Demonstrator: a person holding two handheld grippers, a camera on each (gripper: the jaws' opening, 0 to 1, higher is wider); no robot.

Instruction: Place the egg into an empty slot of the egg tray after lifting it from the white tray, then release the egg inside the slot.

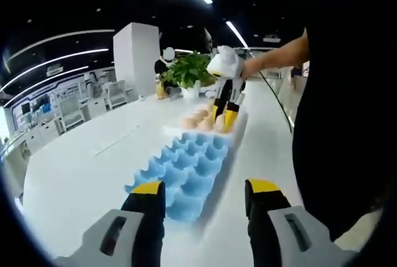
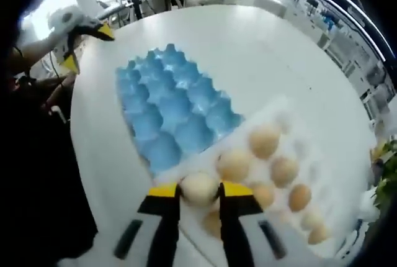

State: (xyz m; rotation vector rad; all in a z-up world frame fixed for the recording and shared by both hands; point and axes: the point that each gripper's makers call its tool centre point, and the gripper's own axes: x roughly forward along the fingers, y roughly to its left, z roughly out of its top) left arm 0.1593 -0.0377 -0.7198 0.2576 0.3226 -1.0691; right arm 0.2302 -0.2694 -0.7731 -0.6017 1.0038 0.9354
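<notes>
Yellow-tipped right gripper (image 2: pixel 199 190) pinches a pale egg (image 2: pixel 199 187) over the white tray (image 2: pixel 322 208) of eggs, beside the blue egg tray (image 2: pixel 170 115). Left gripper (image 1: pixel 205 187) hangs wide open, holding nothing, on the white table (image 1: pixel 87 167).

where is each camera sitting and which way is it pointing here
Left gripper view: rides on the left gripper, jaws apart, looking along the white table over the blue egg tray toward the right gripper at the eggs; a person's arm and dark torso show.
Right gripper view: rides on the right gripper, looking down at an egg between its jaws, over the white tray.
Shared: blue egg tray, eggs, table, left gripper.
</notes>
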